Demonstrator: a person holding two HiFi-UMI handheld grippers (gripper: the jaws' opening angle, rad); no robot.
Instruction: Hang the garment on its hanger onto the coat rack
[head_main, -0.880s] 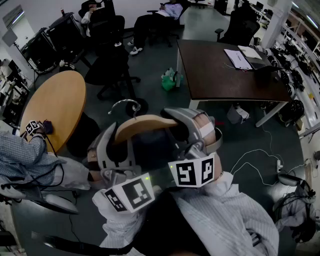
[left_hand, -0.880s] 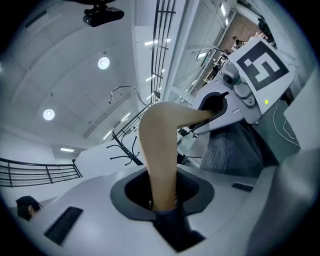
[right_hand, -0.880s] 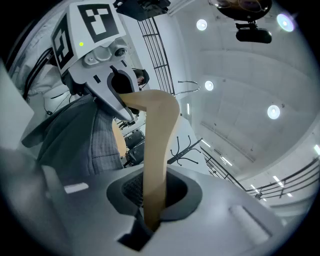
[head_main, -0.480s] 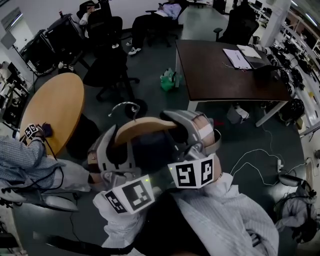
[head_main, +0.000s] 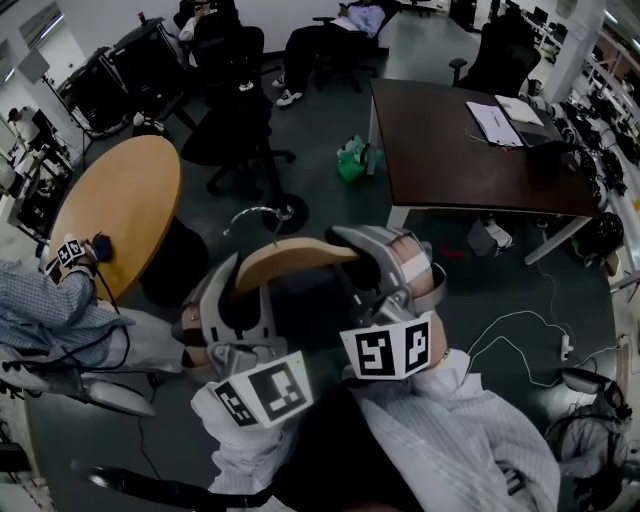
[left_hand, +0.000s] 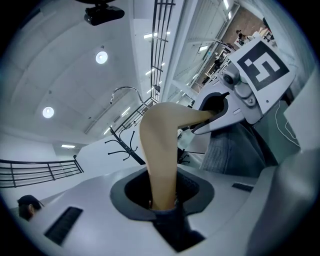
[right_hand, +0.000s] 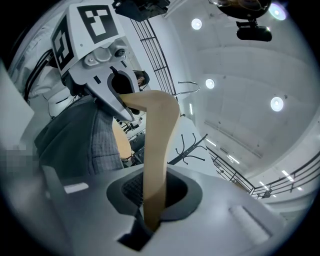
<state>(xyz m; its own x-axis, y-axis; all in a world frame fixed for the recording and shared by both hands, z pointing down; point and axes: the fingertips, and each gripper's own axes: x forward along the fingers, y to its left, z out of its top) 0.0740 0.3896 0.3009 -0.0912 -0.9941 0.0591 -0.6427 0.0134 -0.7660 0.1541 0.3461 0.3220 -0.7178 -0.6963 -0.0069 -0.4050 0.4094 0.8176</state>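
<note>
Wooden hanger (head_main: 290, 258), dark garment (head_main: 300, 312) on it

1. Curved light-wood hanger (head_main: 290, 262): left end sits between the jaws of the left gripper (head_main: 240, 278), right end between those of the right gripper (head_main: 352, 248).
2. Dark grey fabric garment (head_main: 300, 312): under the hanger, between both grippers.
3. Round tan wooden table (head_main: 120, 215): left of the hanger.
4. Dark rectangular table (head_main: 470, 150): beyond the hanger, to the right; white papers (head_main: 495, 122) on it.
5. Black office chair (head_main: 235, 130): beyond the hanger, between the tables.
6. Black branched metal coat rack (left_hand: 122, 145): beyond the hanger, apart from it.
</note>
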